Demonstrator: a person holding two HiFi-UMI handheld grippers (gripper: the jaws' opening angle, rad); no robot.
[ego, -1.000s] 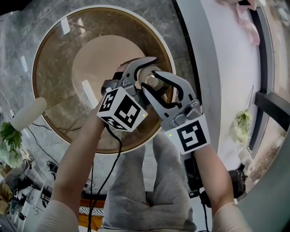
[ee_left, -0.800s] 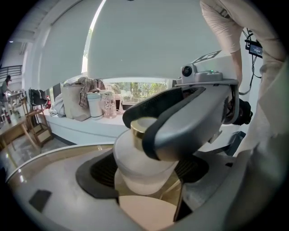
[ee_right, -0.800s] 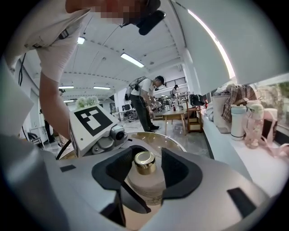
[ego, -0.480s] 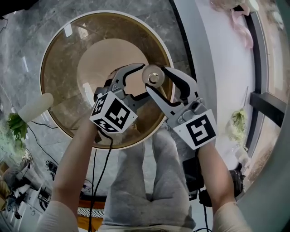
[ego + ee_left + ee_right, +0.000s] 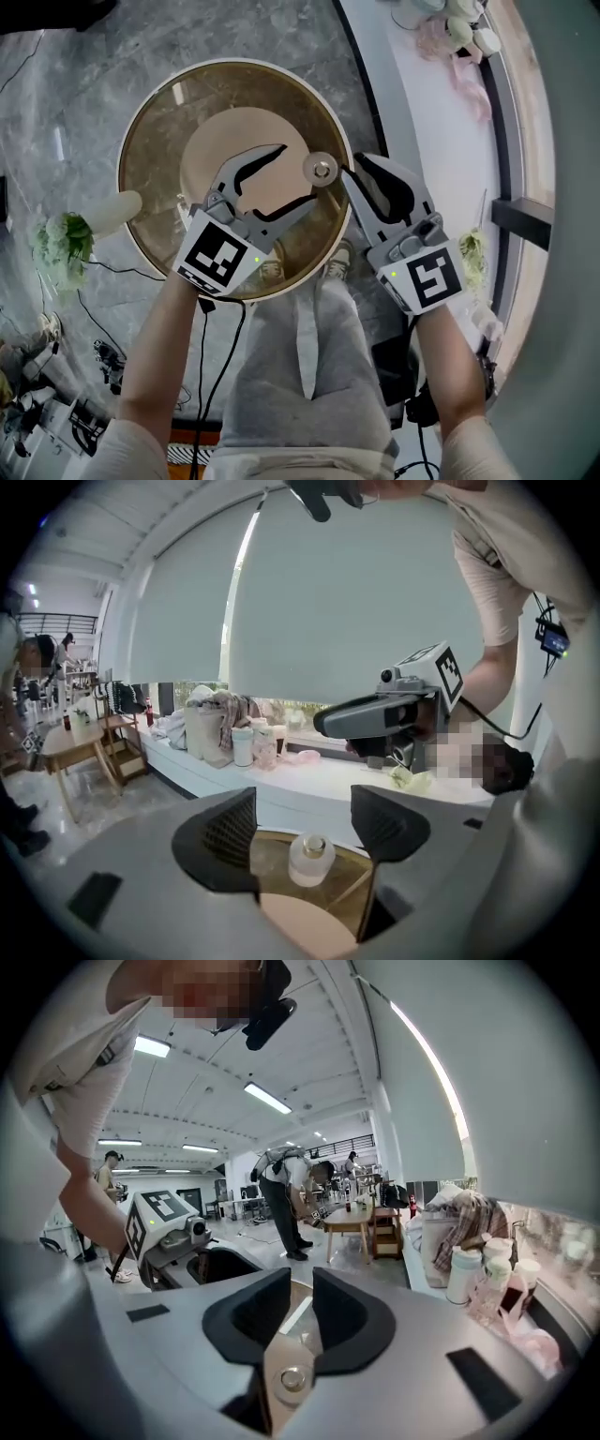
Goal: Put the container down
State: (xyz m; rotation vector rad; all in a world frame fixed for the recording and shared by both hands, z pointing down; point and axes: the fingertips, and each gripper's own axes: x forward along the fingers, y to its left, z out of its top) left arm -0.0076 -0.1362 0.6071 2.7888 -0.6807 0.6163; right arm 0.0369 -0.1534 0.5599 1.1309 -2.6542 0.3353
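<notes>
**Frosted bottle stands on the glass table, clear of both grippers**

We see the container, a small frosted-glass bottle [image 5: 321, 169] with a round body and a shiny metal cap. It stands upright on the round, bronze-tinted glass table top [image 5: 155, 155], close to the edge on our right. From above it reads as a pale disc with the bright cap at its centre. From the left gripper view its milky, translucent body and short neck show plainly. A beige round base [image 5: 220, 136] shows through the glass beneath it.

The left gripper [image 5: 298, 174] hovers over the table with its jaws spread wide and just beginning to close. The bottle sits just beyond the tips, framed in the gap in that gripper's own view, and neither pad touches it.

The right gripper [image 5: 300, 1279] is just beside the bottle on the other side. Its jaws are closing and already stand near each other, with only a narrow slit between the dark pads. Nothing is caught in that slit.

Grey marble floor [image 5: 75, 84] surrounds the table, and a white window ledge [image 5: 412, 103] runs along our right.
</notes>
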